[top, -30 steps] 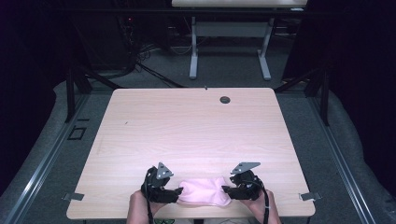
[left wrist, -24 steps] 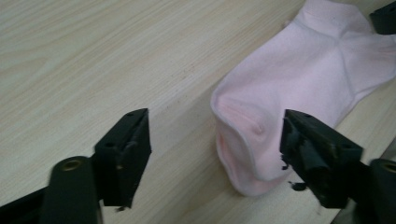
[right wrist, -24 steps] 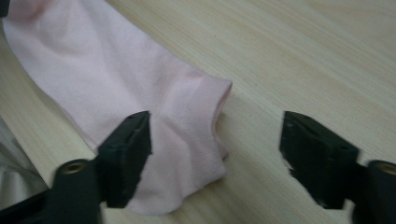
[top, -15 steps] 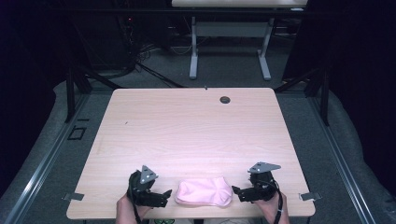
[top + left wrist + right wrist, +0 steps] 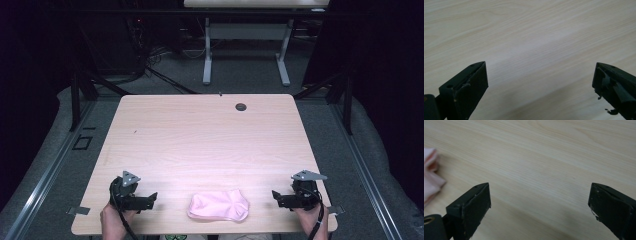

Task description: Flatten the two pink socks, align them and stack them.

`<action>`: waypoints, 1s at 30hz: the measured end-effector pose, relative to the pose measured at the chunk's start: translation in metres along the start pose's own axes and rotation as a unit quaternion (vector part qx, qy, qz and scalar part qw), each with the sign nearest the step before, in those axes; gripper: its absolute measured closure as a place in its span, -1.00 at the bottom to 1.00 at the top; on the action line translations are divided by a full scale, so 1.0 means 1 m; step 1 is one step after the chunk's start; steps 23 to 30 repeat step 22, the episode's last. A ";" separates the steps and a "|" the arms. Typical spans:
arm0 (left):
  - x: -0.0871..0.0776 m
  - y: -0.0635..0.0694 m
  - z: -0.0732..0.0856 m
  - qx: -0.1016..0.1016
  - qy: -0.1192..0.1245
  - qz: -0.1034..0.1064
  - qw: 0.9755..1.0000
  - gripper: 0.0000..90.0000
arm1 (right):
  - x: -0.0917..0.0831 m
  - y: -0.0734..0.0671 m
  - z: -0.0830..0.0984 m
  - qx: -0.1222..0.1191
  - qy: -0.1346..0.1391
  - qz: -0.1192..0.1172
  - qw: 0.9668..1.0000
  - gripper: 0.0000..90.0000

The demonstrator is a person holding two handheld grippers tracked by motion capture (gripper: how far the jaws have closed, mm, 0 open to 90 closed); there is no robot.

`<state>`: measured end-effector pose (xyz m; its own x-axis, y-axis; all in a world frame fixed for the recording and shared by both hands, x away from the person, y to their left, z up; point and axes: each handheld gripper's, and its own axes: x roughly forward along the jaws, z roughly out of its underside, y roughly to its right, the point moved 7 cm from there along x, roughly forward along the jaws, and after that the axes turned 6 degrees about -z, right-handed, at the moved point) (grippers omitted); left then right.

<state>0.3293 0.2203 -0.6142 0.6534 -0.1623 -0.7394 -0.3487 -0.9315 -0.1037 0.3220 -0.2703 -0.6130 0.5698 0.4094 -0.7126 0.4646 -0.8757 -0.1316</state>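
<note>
From the high view, the pink cloth lies folded into a soft bundle near the front edge of the wooden table, at about 6 o'clock from the table's centre, and nothing touches it. The left gripper sits out at 9 o'clock from the cloth, near but apart from it, held low over the tabletop with its jaws spread and pointing toward the cloth; they have just been opening, and nothing lies between them. The right gripper mirrors it at 3 o'clock from the cloth, also apart from it, jaws spread and aimed back at the bundle; these too have just been opening, with nothing between them. A small dark round grommet sits near the far edge, at about 1 o'clock from the table's centre. Over to the left gripper view: the two black jaws stand wide at the lower corners, with pale wood grain running bare between them. And the right gripper view: again both jaws far apart over bare wood, and a corner of the pink cloth peeks in at 9 o'clock, lying on the table clear of the nearer jaw.
</note>
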 end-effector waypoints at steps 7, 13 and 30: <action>0.019 -0.018 0.006 -0.014 -0.011 -0.005 1.000 -1.00 | 0.010 0.026 0.010 0.021 -0.003 0.023 0.999 -0.93; 0.026 -0.019 0.011 -0.012 -0.020 -0.001 1.000 -1.00 | 0.014 0.033 0.013 0.012 0.000 0.044 0.999 -0.94; 0.027 -0.021 0.015 -0.027 0.028 -0.002 0.999 -1.00 | 0.016 0.035 0.015 0.007 0.017 0.041 0.999 -1.00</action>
